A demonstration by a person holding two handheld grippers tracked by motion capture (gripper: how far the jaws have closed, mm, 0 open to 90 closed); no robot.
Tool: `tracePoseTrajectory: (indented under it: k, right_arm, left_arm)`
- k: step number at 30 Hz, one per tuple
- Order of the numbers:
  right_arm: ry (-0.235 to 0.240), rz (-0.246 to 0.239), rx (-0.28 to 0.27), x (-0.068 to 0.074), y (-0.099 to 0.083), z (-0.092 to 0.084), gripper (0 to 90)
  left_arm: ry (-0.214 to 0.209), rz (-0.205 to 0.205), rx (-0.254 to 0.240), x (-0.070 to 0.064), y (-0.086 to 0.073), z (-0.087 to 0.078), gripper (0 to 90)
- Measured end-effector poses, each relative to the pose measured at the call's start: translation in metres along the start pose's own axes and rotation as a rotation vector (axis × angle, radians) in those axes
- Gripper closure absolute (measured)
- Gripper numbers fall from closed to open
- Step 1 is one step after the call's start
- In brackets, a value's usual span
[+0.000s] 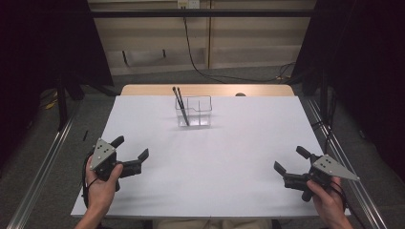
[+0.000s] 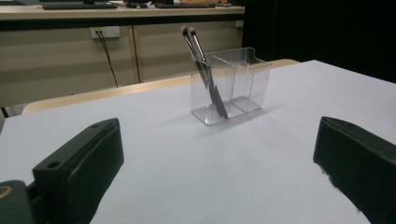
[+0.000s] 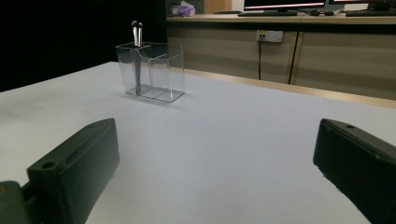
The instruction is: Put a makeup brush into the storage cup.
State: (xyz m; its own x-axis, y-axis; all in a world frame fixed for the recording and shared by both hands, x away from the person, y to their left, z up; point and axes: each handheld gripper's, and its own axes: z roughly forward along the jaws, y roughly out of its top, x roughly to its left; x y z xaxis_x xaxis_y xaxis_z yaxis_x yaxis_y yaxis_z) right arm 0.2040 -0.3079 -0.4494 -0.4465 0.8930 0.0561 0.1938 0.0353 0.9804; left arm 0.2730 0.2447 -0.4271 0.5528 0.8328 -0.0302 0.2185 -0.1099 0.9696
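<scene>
A clear plastic organizer [image 1: 194, 111] [image 2: 232, 84] [image 3: 152, 71] with compartments stands at the far middle of the white table [image 1: 210, 162]. Two dark makeup brushes [image 1: 181, 106] [image 2: 204, 70] [image 3: 136, 32] lean in its left compartment. My left gripper [image 1: 130, 149] [image 2: 219, 172] rests open near the front left, held in a hand, nothing between its jaws. My right gripper [image 1: 291, 160] [image 3: 215, 172] rests open near the front right, also empty. Both sit well short of the organizer.
A wooden table edge [image 1: 205, 89] lies behind the white surface. A black cable [image 1: 196, 62] hangs down the back wall to the floor. Metal rails [image 1: 43, 162] run along both sides of the table. Dark curtains [image 1: 363, 57] flank the space.
</scene>
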Motion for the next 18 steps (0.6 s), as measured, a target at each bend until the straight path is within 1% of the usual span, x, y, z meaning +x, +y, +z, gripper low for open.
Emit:
tracePoseTrajectory:
  k: [2,5,7,10,11,12,14,16,17,18]
  right_arm:
    - [-0.001,0.001,-0.001,0.000,0.000,0.000,0.1]
    - [0.003,-0.002,0.000,0.000,0.000,0.000,0.1]
    - [0.001,-0.003,-0.003,0.000,0.000,-0.001,0.1]
    - [0.001,-0.003,-0.003,0.001,0.000,-0.002,0.1]
    - [0.001,0.000,-0.005,0.001,0.000,-0.002,0.0]
    - [0.000,0.000,-0.005,0.001,0.000,-0.002,0.0]
    - [-0.004,-0.005,-0.003,0.001,0.000,-0.003,0.0]
    - [-0.007,-0.004,-0.004,0.001,0.000,-0.003,0.0]
    - [-0.009,-0.005,-0.003,0.001,0.000,-0.004,0.0]
    - [-0.008,-0.007,-0.002,0.001,0.000,-0.004,0.0]
  left_arm:
    - [-0.005,-0.010,-0.008,-0.001,-0.001,-0.005,1.8]
    - [-0.002,-0.007,0.002,-0.003,-0.005,-0.009,1.8]
    - [-0.008,-0.020,0.005,-0.006,-0.009,-0.013,1.8]
    - [-0.003,-0.014,0.003,-0.008,-0.011,-0.020,1.9]
    - [0.001,-0.018,-0.006,-0.008,-0.011,-0.022,1.9]
    - [0.000,-0.018,-0.006,-0.008,-0.012,-0.025,1.9]
    - [0.017,-0.007,-0.008,-0.007,-0.013,-0.029,2.1]
    - [0.014,-0.017,-0.008,-0.006,-0.016,-0.031,1.9]
    - [0.015,-0.015,-0.007,-0.005,-0.017,-0.033,2.0]
    - [0.019,-0.009,0.006,-0.004,-0.019,-0.034,2.0]
